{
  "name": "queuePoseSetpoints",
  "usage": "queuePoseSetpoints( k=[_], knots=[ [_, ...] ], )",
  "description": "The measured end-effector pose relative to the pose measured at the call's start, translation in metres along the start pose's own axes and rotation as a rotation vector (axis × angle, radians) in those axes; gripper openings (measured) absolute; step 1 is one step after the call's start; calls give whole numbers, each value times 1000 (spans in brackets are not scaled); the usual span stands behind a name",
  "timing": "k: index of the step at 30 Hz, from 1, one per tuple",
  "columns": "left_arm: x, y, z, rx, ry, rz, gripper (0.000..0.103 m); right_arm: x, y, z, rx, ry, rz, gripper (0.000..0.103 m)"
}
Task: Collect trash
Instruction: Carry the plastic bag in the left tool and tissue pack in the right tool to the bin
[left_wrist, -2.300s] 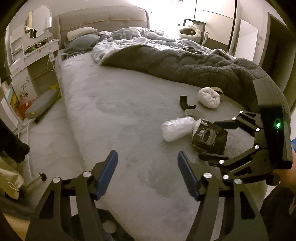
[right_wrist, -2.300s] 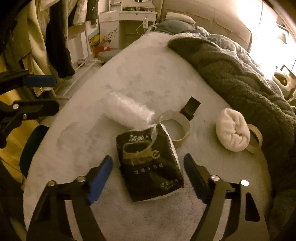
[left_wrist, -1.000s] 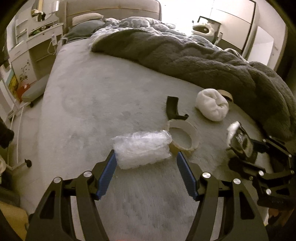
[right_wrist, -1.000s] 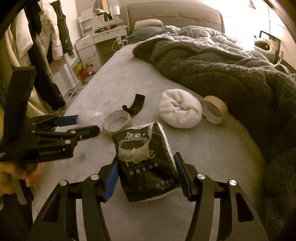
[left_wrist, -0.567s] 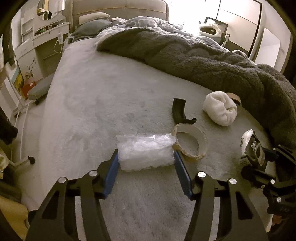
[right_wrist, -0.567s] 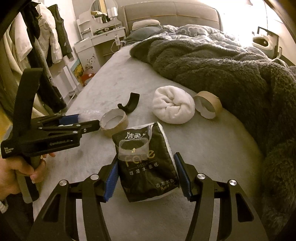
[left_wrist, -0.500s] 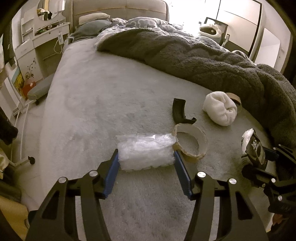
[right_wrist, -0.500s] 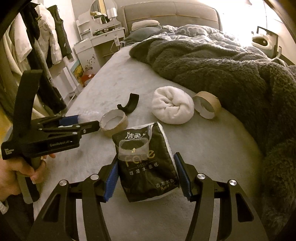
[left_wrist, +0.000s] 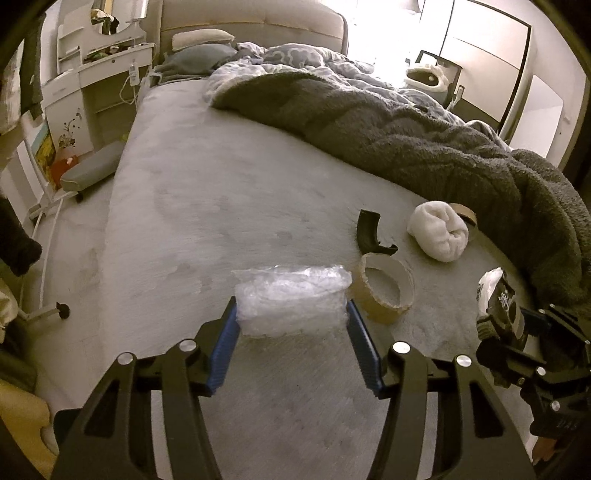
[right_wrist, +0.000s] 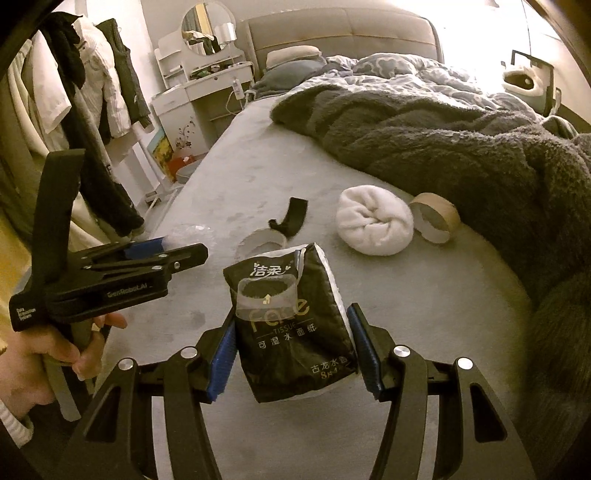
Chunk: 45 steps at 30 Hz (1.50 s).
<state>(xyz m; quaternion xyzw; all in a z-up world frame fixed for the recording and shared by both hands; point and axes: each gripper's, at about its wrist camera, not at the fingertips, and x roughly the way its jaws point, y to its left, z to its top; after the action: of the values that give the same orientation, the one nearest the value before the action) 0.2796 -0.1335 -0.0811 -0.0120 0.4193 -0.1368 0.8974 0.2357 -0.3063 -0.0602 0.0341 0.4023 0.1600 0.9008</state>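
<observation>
Both grippers are loaded near the foot edge of the bed (left_wrist: 221, 192): the left gripper (left_wrist: 291, 328) has just been closing and now clenches the plastic bag (left_wrist: 291, 299), while the right gripper (right_wrist: 291, 350) grips the tissue pack (right_wrist: 291, 325) lifted off the cover. The pickup step looks done, so next I would carry both off to a bin, which no view shows. The tape rings (left_wrist: 384, 291), black scrap (left_wrist: 369, 232) and white bundle (left_wrist: 439, 232) remain by the blanket (left_wrist: 424, 147).
</observation>
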Motion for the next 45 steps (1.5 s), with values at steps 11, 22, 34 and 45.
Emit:
queuePoseSetpoints(
  k=[11, 22, 34, 45],
  knots=[
    [-35, 22, -19, -11, -19, 23, 60, -13, 21, -13, 54, 6, 29, 58],
    [-76, 66, -48, -33, -30, 88, 60, -29, 63, -20, 77, -2, 78, 58],
    [-96, 136, -84, -89, 33, 140, 60, -29, 148, -7, -11, -13, 139, 58],
    [-100, 190, -123, -124, 134, 186, 60, -6, 216, 1, -79, 14, 192, 58]
  ],
)
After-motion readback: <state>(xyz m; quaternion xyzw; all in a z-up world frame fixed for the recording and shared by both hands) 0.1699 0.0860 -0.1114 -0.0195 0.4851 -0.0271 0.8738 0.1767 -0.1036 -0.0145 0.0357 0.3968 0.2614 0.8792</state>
